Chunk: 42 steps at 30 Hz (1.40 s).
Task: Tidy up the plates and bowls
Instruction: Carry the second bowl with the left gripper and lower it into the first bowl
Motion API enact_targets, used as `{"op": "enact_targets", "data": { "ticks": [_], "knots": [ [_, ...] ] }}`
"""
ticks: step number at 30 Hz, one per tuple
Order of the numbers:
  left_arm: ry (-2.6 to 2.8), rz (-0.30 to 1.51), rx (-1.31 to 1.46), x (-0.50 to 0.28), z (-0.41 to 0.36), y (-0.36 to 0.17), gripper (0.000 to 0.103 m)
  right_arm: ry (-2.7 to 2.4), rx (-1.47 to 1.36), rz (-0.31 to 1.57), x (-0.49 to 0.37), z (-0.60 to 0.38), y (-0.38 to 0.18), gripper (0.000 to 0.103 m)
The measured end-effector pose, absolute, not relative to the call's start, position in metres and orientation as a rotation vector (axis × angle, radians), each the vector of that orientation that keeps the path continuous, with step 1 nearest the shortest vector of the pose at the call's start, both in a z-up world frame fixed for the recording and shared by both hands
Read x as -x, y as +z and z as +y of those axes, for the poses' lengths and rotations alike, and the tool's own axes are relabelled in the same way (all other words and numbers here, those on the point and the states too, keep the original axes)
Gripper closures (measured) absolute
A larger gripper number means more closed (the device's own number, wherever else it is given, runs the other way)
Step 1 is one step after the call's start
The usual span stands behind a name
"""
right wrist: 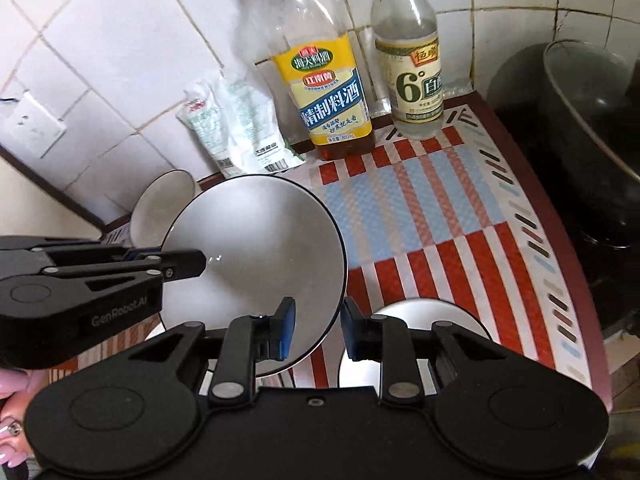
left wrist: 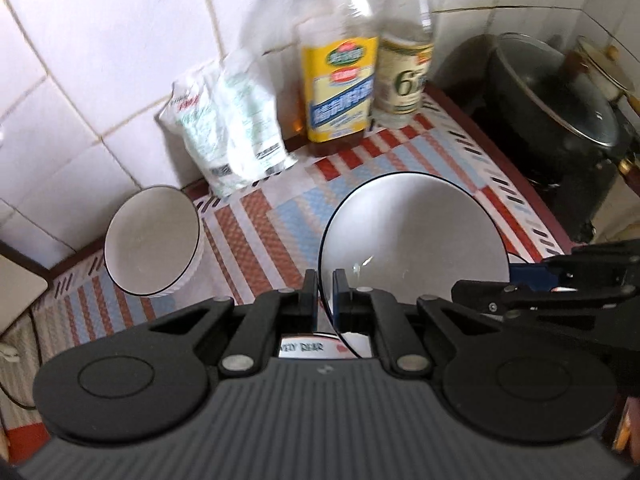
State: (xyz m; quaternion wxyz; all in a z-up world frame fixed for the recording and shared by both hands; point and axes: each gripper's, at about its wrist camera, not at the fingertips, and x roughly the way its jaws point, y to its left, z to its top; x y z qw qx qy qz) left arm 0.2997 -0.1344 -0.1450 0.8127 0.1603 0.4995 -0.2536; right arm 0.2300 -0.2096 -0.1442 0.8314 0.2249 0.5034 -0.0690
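Notably, left tongs [left wrist: 325, 280] pinched the plate's [left wrist: 412, 232] near rim, while right tongs [right wrist: 318, 320], wide, straddled its right edge.

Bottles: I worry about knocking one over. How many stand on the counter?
2. The yellow-labelled bottle stands by the tiled wall beside the white pouch; the clear bottle stands just right of it, nearer the black pot. Others may be out of view.
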Motion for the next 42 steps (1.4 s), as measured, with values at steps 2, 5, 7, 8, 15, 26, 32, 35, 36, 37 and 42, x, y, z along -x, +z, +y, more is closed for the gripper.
{"op": "enact_targets", "data": {
  "ticks": [2,5,7,8,15,26,32,35,36,37,42],
  "knots": [
    [-0.557,1.060,-0.324,-0.290,-0.137,-0.139,0.098,-0.150,-0.487,1.066,-0.217,-0.213,-0.138,0.074],
    [-0.566,1.039,-0.326,-0.272,-0.145,-0.130,0.098,-0.151,-0.520,1.060,-0.200,-0.222,-0.134,0.074],
    [-0.573,1.033,-0.334,-0.262,-0.151,-0.127,0.098,-0.156,-0.523,1.063,-0.191,-0.224,-0.133,0.074],
    [-0.576,1.034,-0.340,-0.257,-0.155,-0.128,0.098,-0.163,-0.520,1.067,-0.185,-0.226,-0.133,0.074],
    [-0.605,1.056,-0.361,-0.232,-0.183,-0.143,0.098,-0.201,-0.550,1.091,-0.153,-0.246,-0.142,0.073],
    [-0.590,1.117,-0.404,-0.226,-0.210,-0.185,0.097,-0.235,-0.611,1.142,-0.149,-0.277,-0.175,0.071],
    [-0.589,1.181,-0.346,-0.230,-0.210,-0.199,0.096,-0.220,-0.426,1.168,-0.154,-0.267,-0.179,0.071],
    [-0.574,1.191,-0.352,-0.231,-0.213,-0.203,0.096,-0.199,-0.373,1.168,-0.155,-0.266,-0.184,0.069],
    [-0.563,1.204,-0.333,-0.232,-0.213,-0.204,0.096,-0.191,-0.371,1.168,-0.154,-0.266,-0.187,0.068],
    [-0.555,1.217,-0.308,-0.234,-0.212,-0.205,0.096,-0.187,-0.362,1.166,-0.154,-0.266,-0.190,0.068],
    [-0.518,1.245,-0.274,-0.237,-0.209,-0.213,0.096,-0.159,-0.354,1.146,-0.151,-0.265,-0.198,0.067]
  ]
}}
